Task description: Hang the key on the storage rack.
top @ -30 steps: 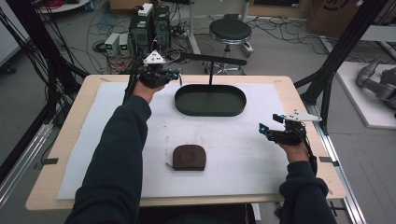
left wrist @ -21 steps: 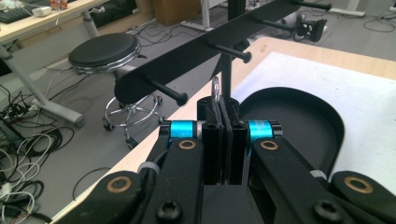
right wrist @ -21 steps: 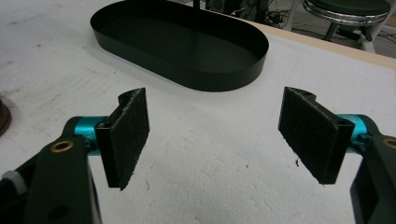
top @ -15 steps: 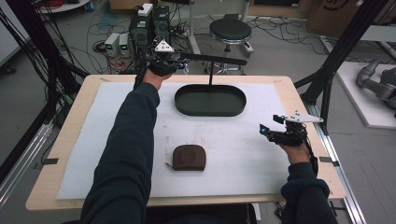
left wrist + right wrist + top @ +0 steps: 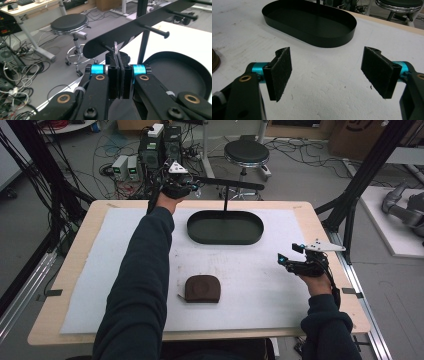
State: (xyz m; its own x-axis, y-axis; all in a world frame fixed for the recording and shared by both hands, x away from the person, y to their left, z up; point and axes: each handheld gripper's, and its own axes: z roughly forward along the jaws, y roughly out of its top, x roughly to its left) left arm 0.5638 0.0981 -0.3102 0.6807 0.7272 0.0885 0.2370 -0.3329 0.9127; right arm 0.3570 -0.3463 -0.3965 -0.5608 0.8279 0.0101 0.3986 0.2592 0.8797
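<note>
My left gripper [image 5: 194,183] [image 5: 119,57] is held out past the table's far edge, at the left end of a black rack bar [image 5: 235,184] [image 5: 140,25] with pegs [image 5: 156,31]. Its jaws are shut on a thin silvery metal loop [image 5: 115,47], which sticks up between the pads just below the bar's rounded end. The bar stands on a post over a black oval tray [image 5: 225,241] [image 5: 200,72] [image 5: 324,40]. My right gripper [image 5: 286,260] [image 5: 329,75] hovers open over the white mat at the right, with nothing between its pads. A brown zip pouch [image 5: 202,288] lies on the mat near the front.
A white mat [image 5: 125,270] covers the wooden table. Behind the table stand a round black stool [image 5: 246,152] [image 5: 70,22], electronics boxes [image 5: 160,145] and loose cables on the floor. Black frame posts [image 5: 360,185] rise at the right.
My left hand has moved away from me and to the right, up to the left end of the rack bar. The right gripper has stayed where it was, open.
</note>
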